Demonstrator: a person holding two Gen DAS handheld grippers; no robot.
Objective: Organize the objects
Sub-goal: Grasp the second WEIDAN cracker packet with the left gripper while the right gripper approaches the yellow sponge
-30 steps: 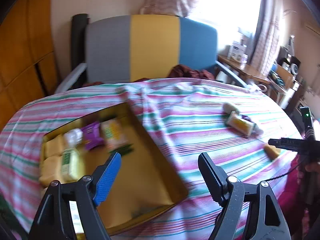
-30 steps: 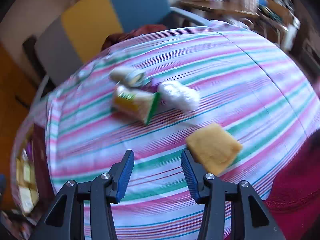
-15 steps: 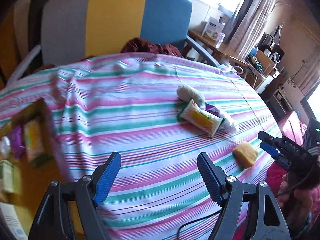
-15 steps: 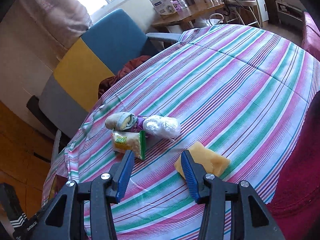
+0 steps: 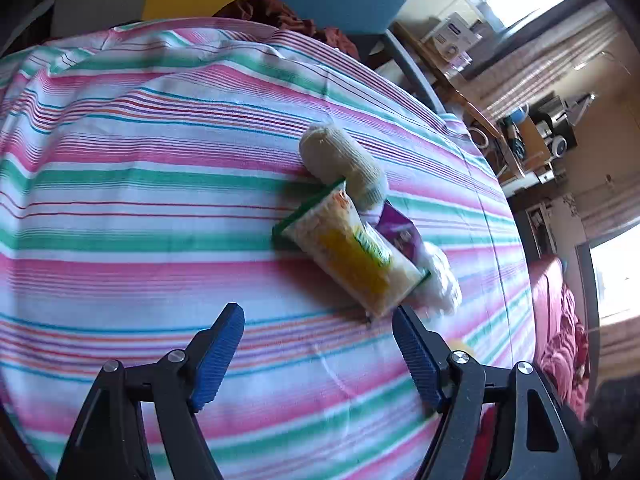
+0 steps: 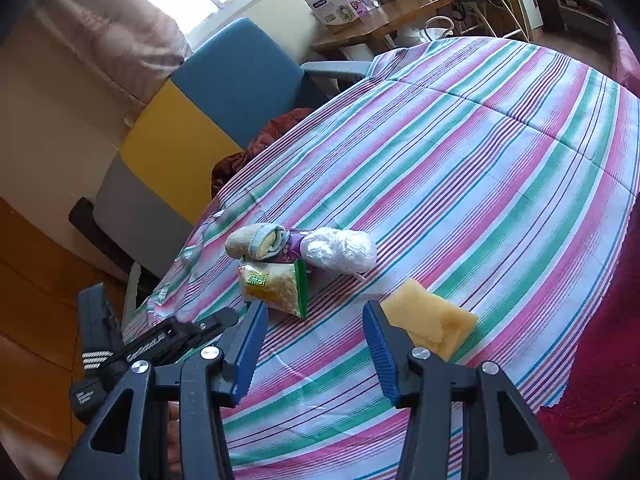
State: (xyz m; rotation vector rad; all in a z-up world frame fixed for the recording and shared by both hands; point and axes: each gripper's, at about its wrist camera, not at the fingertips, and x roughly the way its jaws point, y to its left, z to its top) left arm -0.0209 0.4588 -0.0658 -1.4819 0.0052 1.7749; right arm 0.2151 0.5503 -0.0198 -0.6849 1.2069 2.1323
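Observation:
On the striped tablecloth (image 5: 160, 200) a small pile lies together: a rolled beige sock (image 5: 340, 160), a yellow-and-green snack packet (image 5: 352, 256), a purple packet (image 5: 400, 234) and a white plastic-wrapped bundle (image 5: 440, 284). My left gripper (image 5: 318, 314) is open just short of the snack packet, nothing between its blue pads. My right gripper (image 6: 315, 310) is also open and empty. The snack packet (image 6: 276, 284) lies just beyond its left finger, and a yellow sponge (image 6: 432, 320) is beside its right finger. The sock (image 6: 256, 240) and the bundle (image 6: 340, 250) lie farther off.
A grey, yellow and blue chair (image 6: 224, 92) stands behind the table with a dark red cloth (image 6: 280, 128) on its seat. A cluttered wooden side table (image 6: 380, 12) sits by the window. Red fabric (image 6: 600, 420) borders the table's near right edge.
The left gripper has swung right and down from the yellow tray to the pile, and the tray has left its view. The right gripper has rolled; the left tool now shows at its left.

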